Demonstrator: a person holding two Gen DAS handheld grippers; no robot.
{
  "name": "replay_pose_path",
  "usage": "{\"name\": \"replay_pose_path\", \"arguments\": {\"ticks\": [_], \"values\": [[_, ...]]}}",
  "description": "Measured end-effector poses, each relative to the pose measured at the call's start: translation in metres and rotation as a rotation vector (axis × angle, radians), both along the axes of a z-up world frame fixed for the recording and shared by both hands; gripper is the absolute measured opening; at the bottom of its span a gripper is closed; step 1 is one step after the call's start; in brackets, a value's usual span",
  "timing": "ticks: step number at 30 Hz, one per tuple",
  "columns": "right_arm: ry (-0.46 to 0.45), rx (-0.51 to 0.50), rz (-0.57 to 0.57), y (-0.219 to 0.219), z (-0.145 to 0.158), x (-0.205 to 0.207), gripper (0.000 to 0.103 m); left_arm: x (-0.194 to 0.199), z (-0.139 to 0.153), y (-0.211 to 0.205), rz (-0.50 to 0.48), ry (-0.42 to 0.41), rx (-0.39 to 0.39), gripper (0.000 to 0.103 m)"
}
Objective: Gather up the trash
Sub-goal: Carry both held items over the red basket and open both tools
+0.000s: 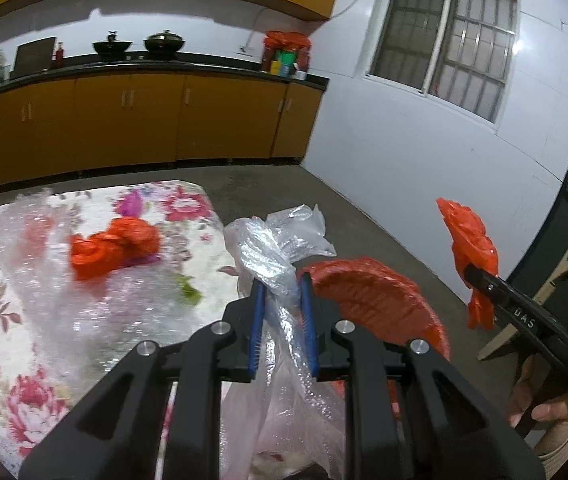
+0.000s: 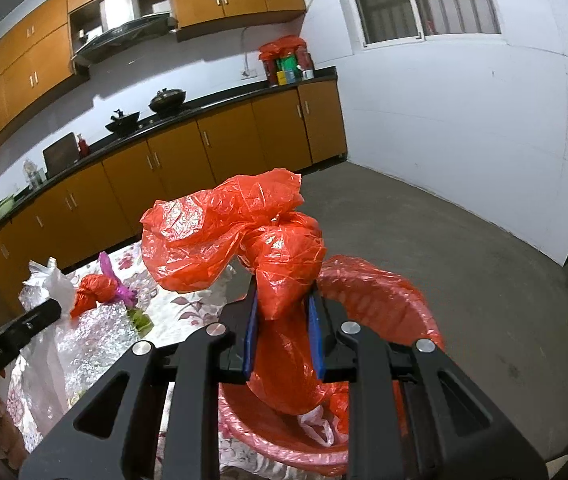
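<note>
Crumpled clear bag [image 1: 276, 256] and orange bag [image 2: 260, 240] gripper-held above red-lined bin [image 2: 384, 296].

A crumpled bag [image 2: 96, 290] is set on the table [image 1: 188, 216], with bubble wrap [image 1: 96, 304] spread in front of it. The lined bin [image 2: 388, 300] is placed just beside the table's right edge, on the floor [image 2: 464, 248]. Behind the table, the counter [image 1: 144, 65] is run along the far wall, with two pots [image 1: 138, 43] set on it.
</note>
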State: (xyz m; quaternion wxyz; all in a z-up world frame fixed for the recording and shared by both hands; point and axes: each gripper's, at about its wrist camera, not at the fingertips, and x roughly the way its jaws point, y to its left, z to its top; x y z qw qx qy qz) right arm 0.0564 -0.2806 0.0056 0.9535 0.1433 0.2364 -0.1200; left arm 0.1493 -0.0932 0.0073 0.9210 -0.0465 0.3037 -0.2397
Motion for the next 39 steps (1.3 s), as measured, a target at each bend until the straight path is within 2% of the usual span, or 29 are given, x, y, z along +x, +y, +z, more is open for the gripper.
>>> {"name": "replay_pose_path", "arguments": {"ticks": [14,25,30,31,33,34,35,39], "values": [[-0.03,0.056,0.011,-0.026,0.001,-0.008,0.022,0.009,-0.018,-0.062,-0.112,0.063,-0.013,0.019],[-0.045,0.1,0.065,-0.051,0.006,-0.002,0.022,0.011,-0.032,-0.102,-0.145,0.087,0.005,0.019],[-0.039,0.109,0.084,-0.057,-0.001,0.006,0.023,0.015,-0.041,-0.117,-0.157,0.099,0.02,0.019],[-0.036,0.117,0.082,-0.059,-0.004,0.006,0.025,0.016,-0.043,-0.119,-0.161,0.103,0.021,0.02],[-0.024,0.143,0.073,-0.064,-0.012,0.008,0.046,0.019,-0.051,-0.124,-0.167,0.115,0.026,0.027],[-0.022,0.157,0.06,-0.067,-0.017,0.007,0.052,0.021,-0.056,-0.126,-0.169,0.123,0.028,0.034],[-0.022,0.163,0.054,-0.068,-0.019,0.005,0.059,0.023,-0.061,-0.127,-0.163,0.134,0.033,0.036],[-0.006,0.136,0.01,-0.074,-0.023,-0.004,0.06,0.029,-0.076,-0.126,-0.16,0.171,0.045,0.038]]}}
